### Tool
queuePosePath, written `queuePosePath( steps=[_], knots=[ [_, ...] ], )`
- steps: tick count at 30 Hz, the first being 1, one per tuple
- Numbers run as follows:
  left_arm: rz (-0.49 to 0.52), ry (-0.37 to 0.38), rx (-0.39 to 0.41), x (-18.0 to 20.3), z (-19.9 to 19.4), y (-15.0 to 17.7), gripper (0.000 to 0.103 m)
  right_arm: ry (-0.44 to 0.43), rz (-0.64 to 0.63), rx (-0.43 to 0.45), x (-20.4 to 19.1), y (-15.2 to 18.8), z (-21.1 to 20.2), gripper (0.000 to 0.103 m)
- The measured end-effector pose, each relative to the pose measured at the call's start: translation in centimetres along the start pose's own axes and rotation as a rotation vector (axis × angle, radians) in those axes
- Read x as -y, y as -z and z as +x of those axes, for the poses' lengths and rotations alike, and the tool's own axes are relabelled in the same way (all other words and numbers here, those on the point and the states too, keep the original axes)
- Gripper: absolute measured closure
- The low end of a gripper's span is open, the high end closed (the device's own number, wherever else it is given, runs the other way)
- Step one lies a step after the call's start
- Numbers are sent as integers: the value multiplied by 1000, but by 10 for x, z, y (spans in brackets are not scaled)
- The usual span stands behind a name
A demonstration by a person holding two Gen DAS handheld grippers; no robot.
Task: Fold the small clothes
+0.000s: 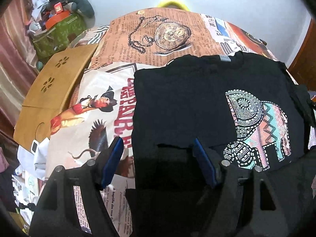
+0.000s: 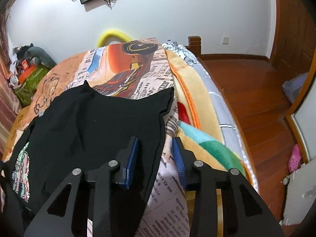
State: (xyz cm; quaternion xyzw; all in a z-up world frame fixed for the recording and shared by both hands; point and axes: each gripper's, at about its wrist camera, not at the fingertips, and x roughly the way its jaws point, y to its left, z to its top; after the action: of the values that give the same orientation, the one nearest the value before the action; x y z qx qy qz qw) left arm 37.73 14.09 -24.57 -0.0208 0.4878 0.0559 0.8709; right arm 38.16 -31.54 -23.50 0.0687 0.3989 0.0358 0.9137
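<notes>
A black T-shirt [image 1: 187, 102] with a beaded elephant print [image 1: 260, 128] lies flat on a bedspread [image 1: 158, 37] printed with newspaper and pocket-watch pictures. My left gripper [image 1: 158, 141] hovers open over the shirt's near left corner, one blue pad over the bedspread and the other over the black cloth. In the right wrist view the same shirt [image 2: 98, 122] spreads to the left, its sleeve reaching toward the far right. My right gripper [image 2: 155, 140] straddles the shirt's right side seam, its pads apart and not pressing on the cloth.
A wooden lap table [image 1: 53, 86] lies on the bed at the left, with a green bag [image 1: 59, 31] piled with clutter beyond it. A yellow blanket [image 2: 197, 108] covers the bed's right edge, then wooden floor [image 2: 256, 90] with a pink shoe [image 2: 295, 158].
</notes>
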Motion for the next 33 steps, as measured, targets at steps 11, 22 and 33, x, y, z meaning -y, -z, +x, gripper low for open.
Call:
queuePosePath(
  steps=[11,22,33],
  knots=[
    [-4,14,45,1,-15,1,31,-27,-40,-29,-12,15,-6,70],
    [-6,21,49,2,-19,6,31,-24,-82,20,-26,-2,-8,100],
    [-41,18,87,-12,-41,7,31,-253,-185,139,-120,-61,-43,100]
  ],
)
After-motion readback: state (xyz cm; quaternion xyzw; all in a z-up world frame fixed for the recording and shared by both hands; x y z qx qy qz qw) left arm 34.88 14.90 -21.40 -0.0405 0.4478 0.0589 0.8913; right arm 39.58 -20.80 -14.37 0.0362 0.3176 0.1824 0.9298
